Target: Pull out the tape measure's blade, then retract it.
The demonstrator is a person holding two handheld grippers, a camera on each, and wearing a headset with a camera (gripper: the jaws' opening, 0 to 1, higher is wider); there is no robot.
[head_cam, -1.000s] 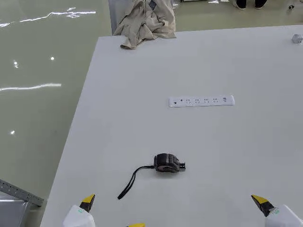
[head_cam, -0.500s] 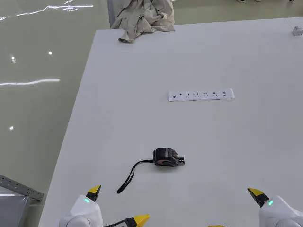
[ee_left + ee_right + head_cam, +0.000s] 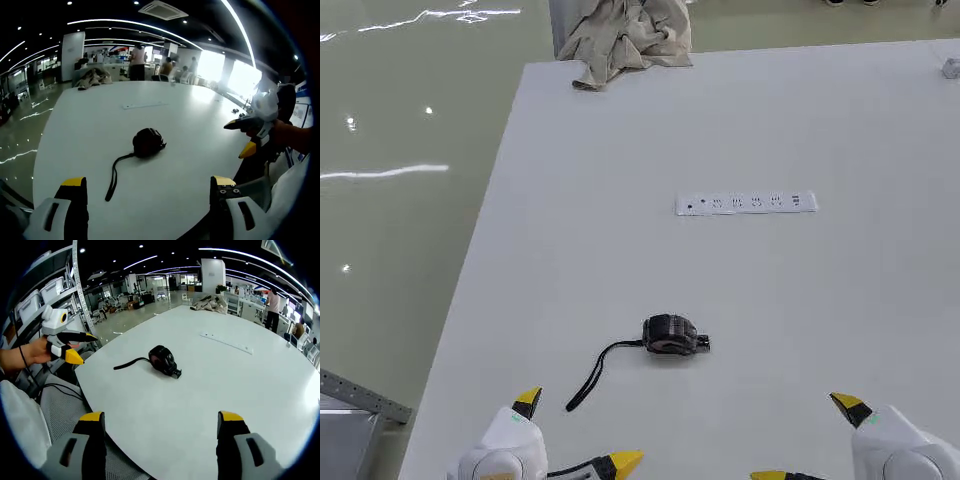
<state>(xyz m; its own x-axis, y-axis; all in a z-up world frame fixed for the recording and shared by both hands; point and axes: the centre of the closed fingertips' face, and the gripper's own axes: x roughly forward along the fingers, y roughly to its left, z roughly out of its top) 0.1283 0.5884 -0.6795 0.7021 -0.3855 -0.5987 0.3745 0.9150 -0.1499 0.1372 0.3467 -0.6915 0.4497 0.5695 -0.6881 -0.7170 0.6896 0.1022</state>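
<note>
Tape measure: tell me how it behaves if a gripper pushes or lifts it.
The tape measure looks a compact, rigid case, so it should lift as one stiff piece. On the smooth white table it would probably slide when nudged. Its strap lies in a loose curve, so it is likely floppy.
</note>
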